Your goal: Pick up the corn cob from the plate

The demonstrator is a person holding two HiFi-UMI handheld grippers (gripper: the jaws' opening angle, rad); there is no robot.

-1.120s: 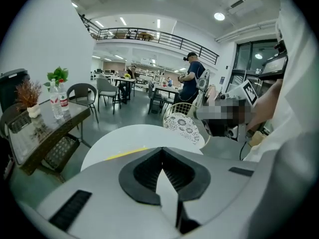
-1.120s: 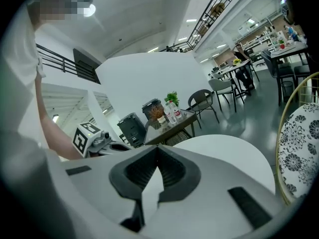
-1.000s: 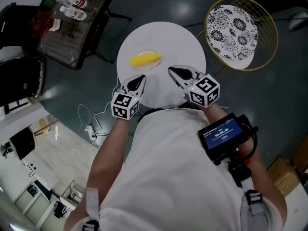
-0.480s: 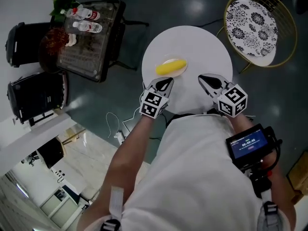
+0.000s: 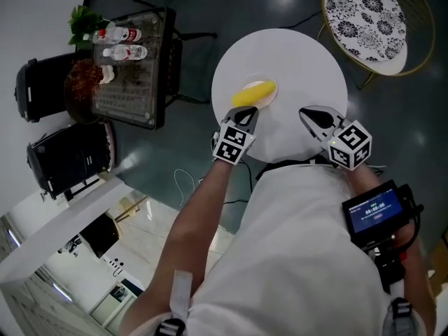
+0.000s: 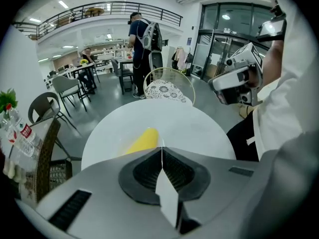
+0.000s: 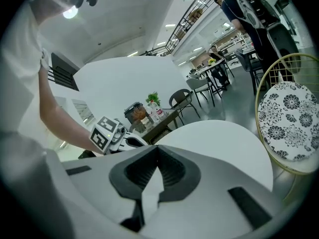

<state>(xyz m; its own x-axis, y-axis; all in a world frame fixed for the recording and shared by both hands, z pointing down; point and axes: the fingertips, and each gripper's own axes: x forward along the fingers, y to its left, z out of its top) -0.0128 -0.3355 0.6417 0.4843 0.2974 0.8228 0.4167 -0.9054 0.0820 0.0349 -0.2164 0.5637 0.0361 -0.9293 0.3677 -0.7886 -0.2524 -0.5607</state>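
Note:
A yellow corn cob [image 5: 253, 93] lies on a clear plate [image 5: 266, 85] at the left side of the round white table [image 5: 301, 61]. My left gripper [image 5: 250, 111] is shut and empty, its tip just short of the cob's near side. In the left gripper view the cob [image 6: 142, 140] lies right beyond the closed jaw tips [image 6: 161, 150]. My right gripper [image 5: 306, 113] is shut and empty too, over the table's near right part, well apart from the cob. Its own view shows the closed jaws [image 7: 156, 148] above the tabletop [image 7: 224, 143], with the left gripper [image 7: 112, 135] to the left.
A gold wire chair with a patterned cushion [image 5: 365, 16] stands beyond the table on the right. A glass side table [image 5: 129, 61] with bottles and a plant stands to the left, with black bins [image 5: 66, 159] beside it. People stand and sit [image 6: 142, 36] farther off.
Both grippers have come lower over the table. The left one has moved toward the cob and rolled, its tip now close to the plate. Both stay shut.

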